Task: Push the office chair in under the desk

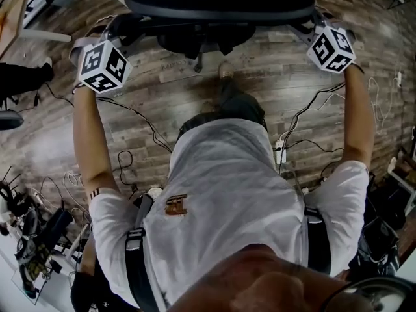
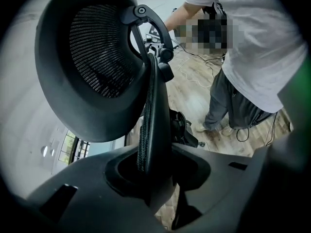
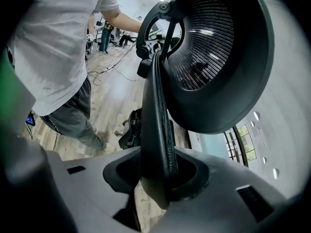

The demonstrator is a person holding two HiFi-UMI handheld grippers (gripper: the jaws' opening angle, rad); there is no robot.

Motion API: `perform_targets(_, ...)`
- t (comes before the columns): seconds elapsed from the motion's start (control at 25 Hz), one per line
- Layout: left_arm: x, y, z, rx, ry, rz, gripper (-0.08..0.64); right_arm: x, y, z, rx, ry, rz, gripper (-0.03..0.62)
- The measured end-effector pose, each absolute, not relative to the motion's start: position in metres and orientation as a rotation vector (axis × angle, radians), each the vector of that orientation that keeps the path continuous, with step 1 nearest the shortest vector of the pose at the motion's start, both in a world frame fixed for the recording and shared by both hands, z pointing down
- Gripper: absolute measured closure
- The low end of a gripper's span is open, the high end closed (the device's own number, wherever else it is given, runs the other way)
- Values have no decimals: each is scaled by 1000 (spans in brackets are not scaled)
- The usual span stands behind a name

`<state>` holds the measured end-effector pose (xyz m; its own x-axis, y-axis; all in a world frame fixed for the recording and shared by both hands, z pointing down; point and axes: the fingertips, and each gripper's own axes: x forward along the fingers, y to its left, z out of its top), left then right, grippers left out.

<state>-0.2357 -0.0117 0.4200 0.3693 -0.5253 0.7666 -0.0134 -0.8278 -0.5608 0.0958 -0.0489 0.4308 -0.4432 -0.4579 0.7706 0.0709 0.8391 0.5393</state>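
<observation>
Left gripper and right gripper fingers pinch the office chair backrest at 10 and 2 o'clock; an uneven shove could spin it.

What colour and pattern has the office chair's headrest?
The headrest is black: fine mesh inside a smooth rim. The left gripper view shows it best.

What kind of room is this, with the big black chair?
Probably an office or a tech workroom. There's a mesh office chair, loose cables trailing over the wood-look floor, and a heap of electronic gear off to one side.
</observation>
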Motion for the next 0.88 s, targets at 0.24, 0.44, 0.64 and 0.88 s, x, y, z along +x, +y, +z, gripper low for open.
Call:
perform_targets(0.24, -239, -55, 421, -2187, 481, -1473, 422, 90, -97, 433, 269, -1947, -626, 448)
perform_targets(0.44, -242, -97, 424, -2193, 512, -1474, 428, 84, -141, 433, 247, -1948, -636, 448)
perform_targets(0.64, -254, -143, 425, -2193, 537, -1494, 448, 65, -187, 427, 224, -1951, -650, 451)
perform_targets(0.88, -260, -199, 431, -2197, 550, -1517, 448, 60, -246, 433, 206, -1948, -642, 451)
